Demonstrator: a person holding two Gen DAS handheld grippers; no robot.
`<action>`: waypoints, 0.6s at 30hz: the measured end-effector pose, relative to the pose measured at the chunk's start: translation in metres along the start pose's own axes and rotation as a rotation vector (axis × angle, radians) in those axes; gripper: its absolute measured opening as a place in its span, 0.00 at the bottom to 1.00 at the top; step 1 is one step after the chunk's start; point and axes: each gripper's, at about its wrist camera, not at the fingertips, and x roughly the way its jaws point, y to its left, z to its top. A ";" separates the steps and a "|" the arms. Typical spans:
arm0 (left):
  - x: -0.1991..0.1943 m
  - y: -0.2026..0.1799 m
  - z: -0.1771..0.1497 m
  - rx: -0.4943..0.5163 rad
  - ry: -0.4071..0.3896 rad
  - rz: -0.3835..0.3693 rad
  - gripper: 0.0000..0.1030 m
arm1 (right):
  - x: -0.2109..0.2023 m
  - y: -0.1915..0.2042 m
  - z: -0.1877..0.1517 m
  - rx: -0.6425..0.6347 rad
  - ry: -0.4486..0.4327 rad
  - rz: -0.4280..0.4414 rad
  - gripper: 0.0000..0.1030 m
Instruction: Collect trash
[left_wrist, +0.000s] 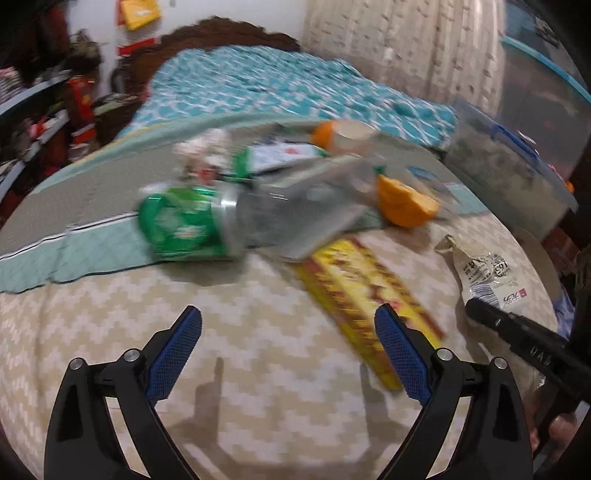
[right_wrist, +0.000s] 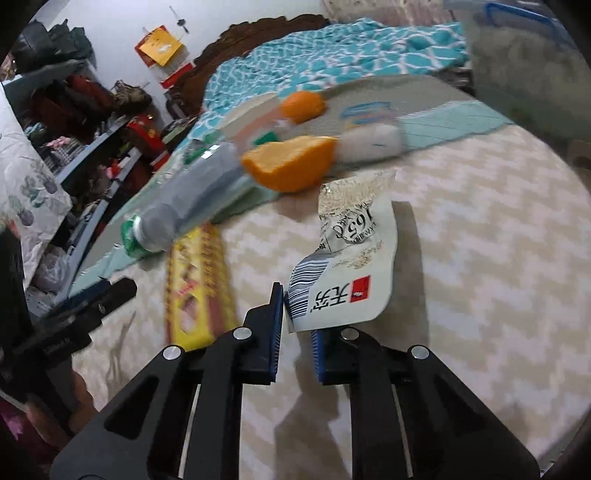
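Observation:
Trash lies on a bed with a beige zigzag cover. My left gripper is open and empty, low over the cover, short of a plastic bottle with a green label and beside a yellow carton. My right gripper is shut on the lower edge of a white snack wrapper, which stands up from the cover; the wrapper also shows in the left wrist view. Orange peel pieces, a crumpled white tissue and a green-white packet lie behind the bottle.
A clear storage bin with a blue lid stands at the bed's right side. A teal patterned quilt covers the far half. Cluttered shelves line the left wall. A dark wooden headboard is at the back.

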 end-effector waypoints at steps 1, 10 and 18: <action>0.003 -0.006 0.002 0.004 0.010 -0.009 0.91 | -0.003 -0.005 -0.003 0.001 0.005 0.000 0.16; 0.063 -0.055 0.013 0.009 0.202 -0.015 0.91 | -0.042 -0.033 -0.023 0.001 -0.095 -0.033 0.97; 0.045 -0.079 -0.011 0.153 0.129 -0.040 0.66 | -0.049 -0.042 -0.018 -0.088 -0.116 -0.115 0.96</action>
